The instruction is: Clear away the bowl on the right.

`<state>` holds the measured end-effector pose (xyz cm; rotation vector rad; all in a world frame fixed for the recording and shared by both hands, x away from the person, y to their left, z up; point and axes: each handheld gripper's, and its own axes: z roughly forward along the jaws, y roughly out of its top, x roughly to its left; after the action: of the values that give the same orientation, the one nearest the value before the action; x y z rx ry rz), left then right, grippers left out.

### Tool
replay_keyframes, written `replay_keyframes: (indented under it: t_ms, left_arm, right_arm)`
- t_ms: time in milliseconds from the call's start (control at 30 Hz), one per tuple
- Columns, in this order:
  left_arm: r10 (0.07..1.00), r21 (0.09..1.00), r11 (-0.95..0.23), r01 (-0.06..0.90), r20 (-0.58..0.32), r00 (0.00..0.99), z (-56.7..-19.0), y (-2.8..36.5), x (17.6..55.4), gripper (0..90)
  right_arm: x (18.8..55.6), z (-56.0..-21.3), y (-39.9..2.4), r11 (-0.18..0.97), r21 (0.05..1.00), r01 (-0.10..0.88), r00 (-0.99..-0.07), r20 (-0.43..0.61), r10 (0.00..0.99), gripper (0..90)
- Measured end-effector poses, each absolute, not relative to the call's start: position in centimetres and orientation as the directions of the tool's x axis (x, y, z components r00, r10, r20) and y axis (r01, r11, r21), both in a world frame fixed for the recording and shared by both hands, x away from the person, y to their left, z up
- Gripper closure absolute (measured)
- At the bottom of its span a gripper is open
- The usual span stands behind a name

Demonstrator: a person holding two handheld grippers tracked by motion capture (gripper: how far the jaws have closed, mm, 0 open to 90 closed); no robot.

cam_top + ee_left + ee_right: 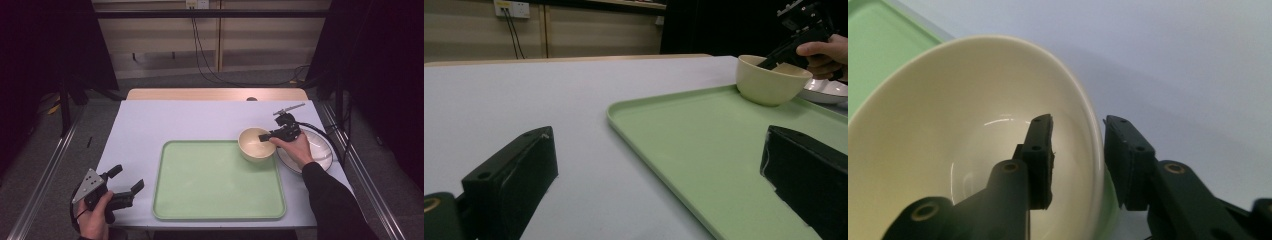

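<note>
A pale lavender mat covers the table [150, 125], and on it lies a light green tray [215, 200]. At the tray's far right corner sits a cream bowl [252, 147], partly on the tray, with a white plate [320, 150] just beside it on the mat. The right gripper [1078, 160] straddles the bowl's rim, one jaw inside and one outside; whether both press the wall cannot be told. The left gripper [125, 181] rests on the mat near the tray's near left corner, its jaws wide apart and holding nothing.
</note>
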<state>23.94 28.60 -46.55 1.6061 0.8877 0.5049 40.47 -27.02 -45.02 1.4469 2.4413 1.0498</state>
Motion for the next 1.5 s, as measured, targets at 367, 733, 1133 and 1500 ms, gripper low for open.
replay_keyframes:
  t_ms: [367,733,1133,1500]
  left_arm:
    - [0.773,0.961,-0.038,0.273,-0.145,0.618,-46.6,28.6,23.9,1.8]
    - [0.777,0.962,-0.040,0.270,-0.140,0.614,-46.5,28.6,23.9,1.8]
    - [0.777,0.962,-0.037,0.271,-0.143,0.614,-46.5,28.6,23.9,1.8]
    - [0.778,0.961,-0.044,0.273,-0.138,0.613,-46.5,28.7,23.9,1.8]
  right_arm:
    - [40.4,-44.7,-27.1,0.280,0.673,0.685,-0.557,0.235,0.796,25.9]
    - [40.4,-44.0,-27.5,0.235,0.715,0.658,-0.568,0.267,0.778,6.9]
    - [39.2,-43.4,-27.9,0.201,0.795,0.572,-0.552,0.192,0.812,3.0]
    - [37.2,-42.6,-29.4,0.198,0.820,0.537,-0.558,0.169,0.812,3.7]
